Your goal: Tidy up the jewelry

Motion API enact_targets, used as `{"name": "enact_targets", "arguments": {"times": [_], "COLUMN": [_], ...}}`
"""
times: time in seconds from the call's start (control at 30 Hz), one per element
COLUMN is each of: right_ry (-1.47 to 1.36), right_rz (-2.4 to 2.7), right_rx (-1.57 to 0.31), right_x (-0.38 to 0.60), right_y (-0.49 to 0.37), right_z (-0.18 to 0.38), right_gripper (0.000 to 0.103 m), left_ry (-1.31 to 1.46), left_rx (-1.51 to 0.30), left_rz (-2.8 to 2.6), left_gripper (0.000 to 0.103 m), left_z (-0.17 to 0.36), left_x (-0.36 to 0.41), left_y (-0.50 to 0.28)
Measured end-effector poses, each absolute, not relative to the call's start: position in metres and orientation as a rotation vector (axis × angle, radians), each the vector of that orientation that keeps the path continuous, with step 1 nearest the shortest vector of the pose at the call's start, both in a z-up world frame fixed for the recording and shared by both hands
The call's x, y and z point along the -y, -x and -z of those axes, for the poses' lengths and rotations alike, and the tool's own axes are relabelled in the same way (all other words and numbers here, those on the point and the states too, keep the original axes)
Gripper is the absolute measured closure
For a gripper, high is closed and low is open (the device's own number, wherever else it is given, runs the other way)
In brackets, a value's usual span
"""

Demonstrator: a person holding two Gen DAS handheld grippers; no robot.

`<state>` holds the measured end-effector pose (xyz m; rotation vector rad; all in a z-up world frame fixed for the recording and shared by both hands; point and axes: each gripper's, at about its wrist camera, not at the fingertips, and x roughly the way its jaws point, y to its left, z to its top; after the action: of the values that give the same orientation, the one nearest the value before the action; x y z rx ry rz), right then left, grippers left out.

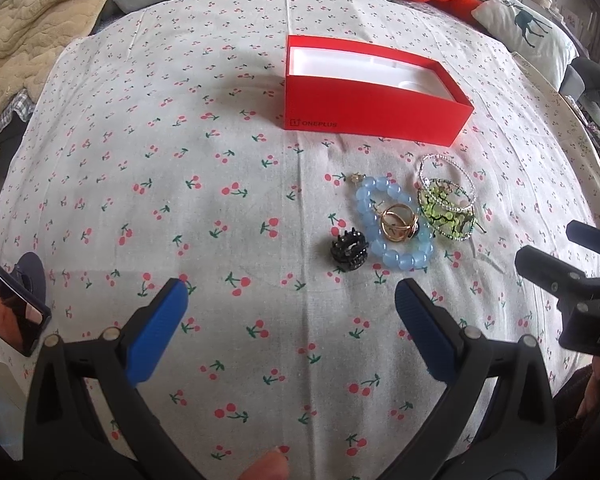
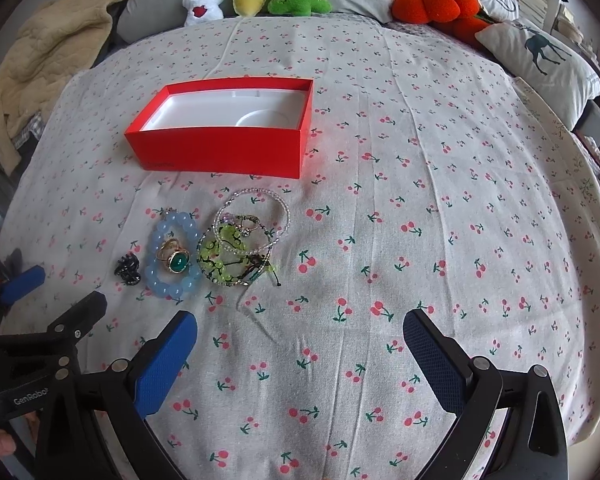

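Both the left gripper [image 1: 290, 298] and the right gripper [image 2: 300, 330] hover wide open over the cherry-print bed sheet [image 2: 420, 200], holding nothing. The jewelry lies in a cluster on the sheet just in front of the open red box [image 2: 224, 148], whose white tray holds nothing. A blue bead bracelet [image 2: 174, 254] rings a gold ring with a green stone [image 2: 175, 259], a small black clip [image 2: 128, 270] lies just beside it, and a tangle of green and sparkly bangles [image 2: 244, 240] sits on its other side.
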<state>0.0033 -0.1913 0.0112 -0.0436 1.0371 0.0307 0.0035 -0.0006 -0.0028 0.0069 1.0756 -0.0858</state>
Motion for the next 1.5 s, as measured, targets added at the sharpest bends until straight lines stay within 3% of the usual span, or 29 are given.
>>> {"name": "enact_targets", "arguments": {"times": [0.13, 0.2, 0.47, 0.67, 0.93, 1.07, 1.37, 1.5], "right_ry": [0.028, 0.01, -0.072, -0.081, -0.097, -0.109, -0.154, -0.153], "right_rz": [-0.027, -0.035, -0.103, -0.103, -0.122, -0.135, -0.095, -0.075], "right_rx": [-1.122, -1.132, -1.133, -1.141, -1.135, -1.139, -1.178, -1.174], "right_x": [0.198, 0.202, 0.209, 0.209, 0.206, 0.203, 0.207, 0.206], "right_y": [-0.015, -0.022, -0.041, -0.056, -0.069, -0.078, -0.104, -0.11], "right_z": [-0.006, -0.004, -0.003, 0.004, 0.003, 0.005, 0.022, 0.028], "right_gripper": [0.0, 0.0, 0.0, 0.001, 0.005, 0.015, 0.059, 0.073], "left_ry": [0.019, 0.046, 0.102, 0.073, 0.059, 0.056, 0.073, 0.074], "left_rx": [-1.114, -1.118, -1.109, -1.112, -1.088, -1.079, -1.073, -1.077], "left_rz": [0.2, 0.242, 0.334, 0.298, 0.272, 0.231, 0.22, 0.22], "left_gripper": [0.023, 0.038, 0.054, 0.078, 0.078, 0.078, 0.078, 0.078], "left_z": [0.013, 0.019, 0.024, 0.027, 0.019, 0.016, 0.013, 0.014], "left_x": [0.0, -0.001, 0.008, 0.011, 0.004, -0.004, -0.013, -0.013], "left_y": [-0.01, -0.014, -0.026, -0.033, -0.031, -0.034, -0.037, -0.038]}}
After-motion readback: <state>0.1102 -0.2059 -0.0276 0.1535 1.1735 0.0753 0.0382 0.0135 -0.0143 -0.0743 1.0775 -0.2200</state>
